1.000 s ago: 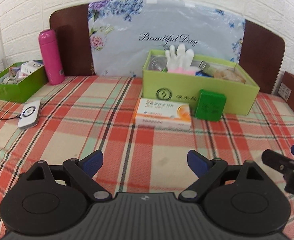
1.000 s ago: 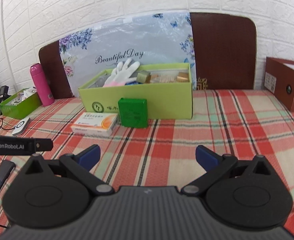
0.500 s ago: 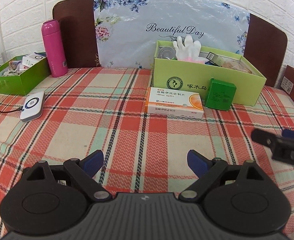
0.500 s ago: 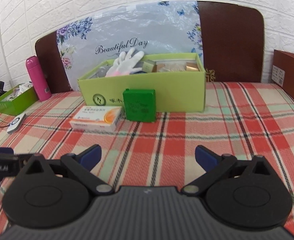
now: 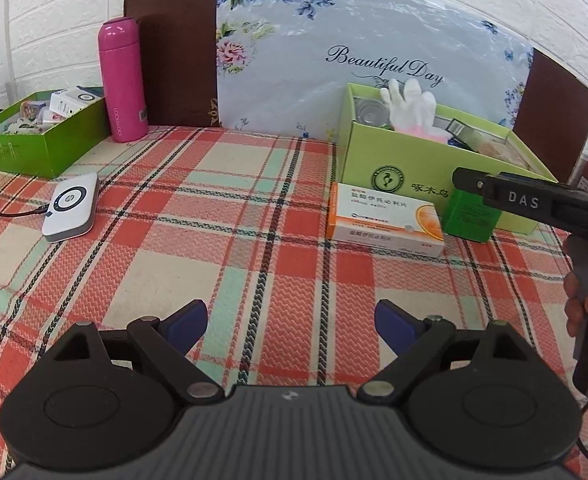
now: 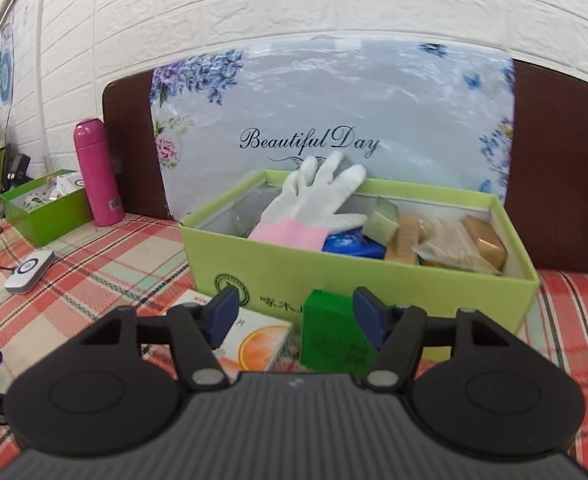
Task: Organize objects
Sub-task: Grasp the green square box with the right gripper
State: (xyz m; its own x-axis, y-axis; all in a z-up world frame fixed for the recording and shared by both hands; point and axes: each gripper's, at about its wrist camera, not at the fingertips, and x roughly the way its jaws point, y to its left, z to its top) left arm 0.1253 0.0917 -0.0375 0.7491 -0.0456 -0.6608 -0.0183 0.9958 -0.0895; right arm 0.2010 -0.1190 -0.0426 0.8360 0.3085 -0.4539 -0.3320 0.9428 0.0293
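Note:
A small dark green box point(image 6: 334, 336) stands against the front wall of the light green carton point(image 6: 374, 276). A white and orange medicine box point(image 6: 261, 340) lies to its left. My right gripper point(image 6: 296, 314) is low over both, jaws closing. The small green box sits between the jaws, next to the right pad point(image 6: 368, 316), while the left pad stays clear of it. In the left wrist view the right gripper's finger point(image 5: 494, 190) reaches across the green box point(image 5: 468, 216). My left gripper point(image 5: 289, 320) hangs open over the plaid cloth, holding nothing.
The carton holds a white glove point(image 6: 318, 196) and several small packets. A pink bottle point(image 5: 121, 80), a dark green tray point(image 5: 41, 148) of small items and a white charger pad point(image 5: 71, 210) with a cable sit at the left. A headboard backs the cloth.
My right gripper has moved forward up to the carton, and its jaws have narrowed around the small green box. In the left wrist view it has slid further in from the right.

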